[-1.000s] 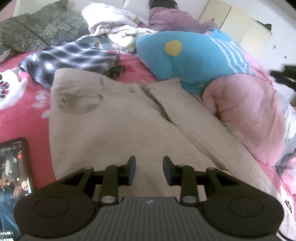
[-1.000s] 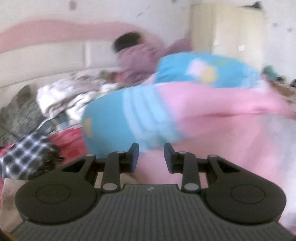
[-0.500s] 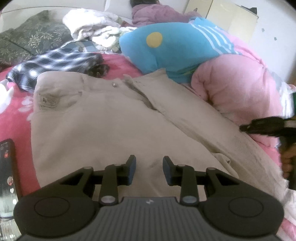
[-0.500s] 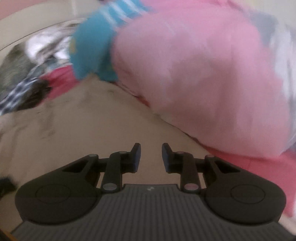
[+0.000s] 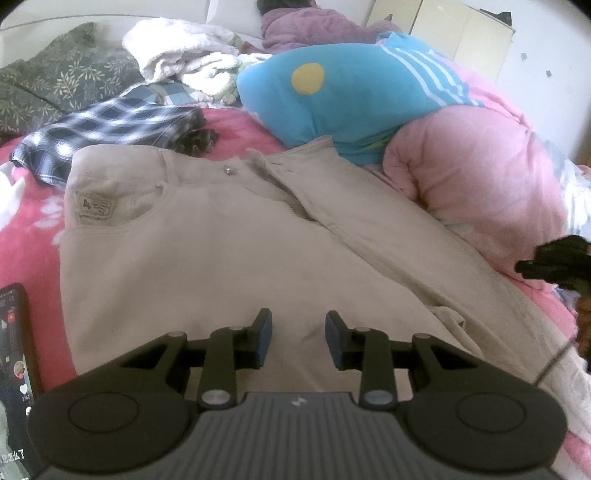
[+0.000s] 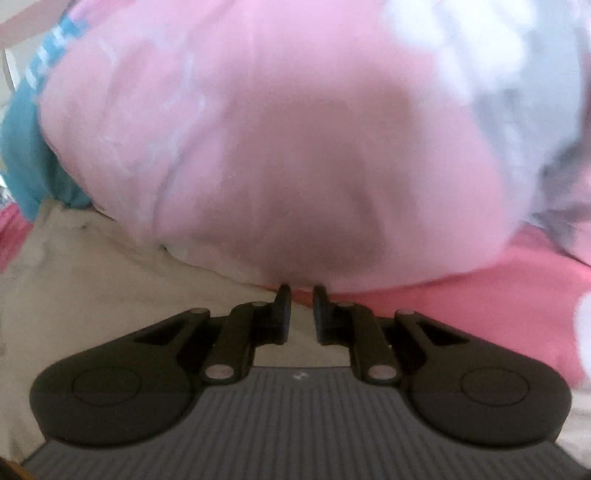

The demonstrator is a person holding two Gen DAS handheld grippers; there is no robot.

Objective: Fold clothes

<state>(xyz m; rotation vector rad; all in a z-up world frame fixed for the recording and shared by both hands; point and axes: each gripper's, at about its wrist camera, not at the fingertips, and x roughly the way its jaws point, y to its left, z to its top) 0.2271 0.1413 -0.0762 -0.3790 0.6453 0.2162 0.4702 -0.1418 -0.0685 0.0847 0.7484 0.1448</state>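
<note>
Beige trousers (image 5: 221, 258) lie spread flat on the red bed sheet (image 5: 29, 229), waistband and button at the far end. My left gripper (image 5: 298, 325) hovers open over the near part of a trouser leg, nothing between its fingers. My right gripper (image 6: 301, 295) is low at the right edge of the trousers (image 6: 74, 288), right against the pink quilt (image 6: 295, 147). Its jaws are closing to a narrow gap. Cloth lies under the tips, but the blurred view shows no pad pressing on it. In the left wrist view it appears as a dark shape (image 5: 546, 258).
A pink quilt (image 5: 469, 184) and a blue cushion (image 5: 351, 96) crowd the trousers' right side. A plaid shirt (image 5: 110, 129), white towels (image 5: 177, 55) and a dark leaf-print cloth (image 5: 55, 81) lie beyond. A lit phone (image 5: 13, 350) rests at the left. A person (image 5: 314, 22) lies at the headboard.
The right gripper swung down from looking across the room to the trousers' edge under the pink quilt, and its jaws narrowed. It came into the left view's right edge. The left gripper barely moved.
</note>
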